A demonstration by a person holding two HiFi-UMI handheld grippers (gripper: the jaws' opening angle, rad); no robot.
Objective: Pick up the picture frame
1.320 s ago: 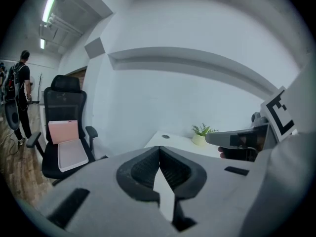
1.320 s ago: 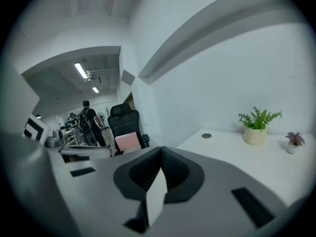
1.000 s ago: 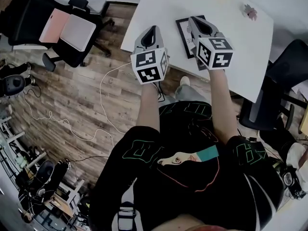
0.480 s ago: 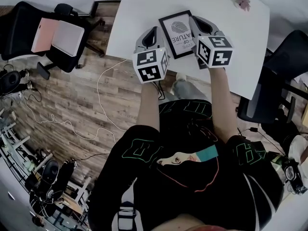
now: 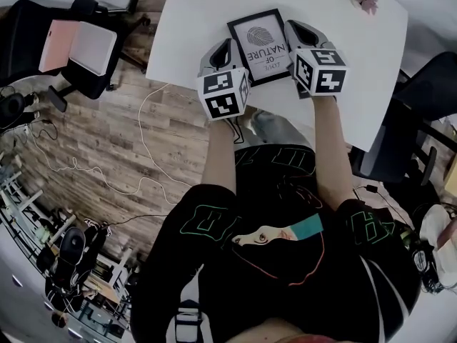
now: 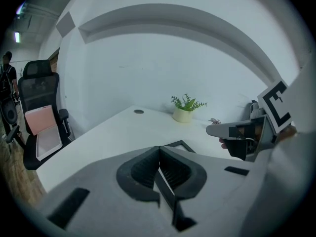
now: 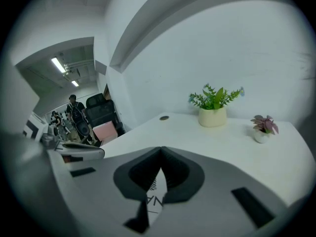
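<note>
Black-rimmed with a white print inside, the picture frame (image 5: pixel 263 45) lay flat on the white table (image 5: pixel 193 20), close to the edge nearest you. Take that frame as your mark. Your left gripper (image 5: pixel 224 43) hung just beside the frame's left edge, toward its near corner. Your right gripper (image 5: pixel 295 27) hung just beside the frame's right edge, a little further along it. So the frame sat between the two.

In the left gripper view the jaws were clenched together with nothing in them, and one corner of the frame showed just past their tips. In the right gripper view the jaws were pressed together at the tips as well and gripped nothing. Part of the frame's print showed through the gap lower down between them. Whether either gripper touched the frame, you could not tell from any view.

Beyond the frame's far side stood a green potted plant (image 7: pixel 213 107) and a small pink plant (image 7: pixel 264 126), well apart from it. Well off to the frame's left, a black office chair (image 5: pixel 71 48) stood on the wooden floor (image 5: pixel 128 148), with something pink and white on its seat
</note>
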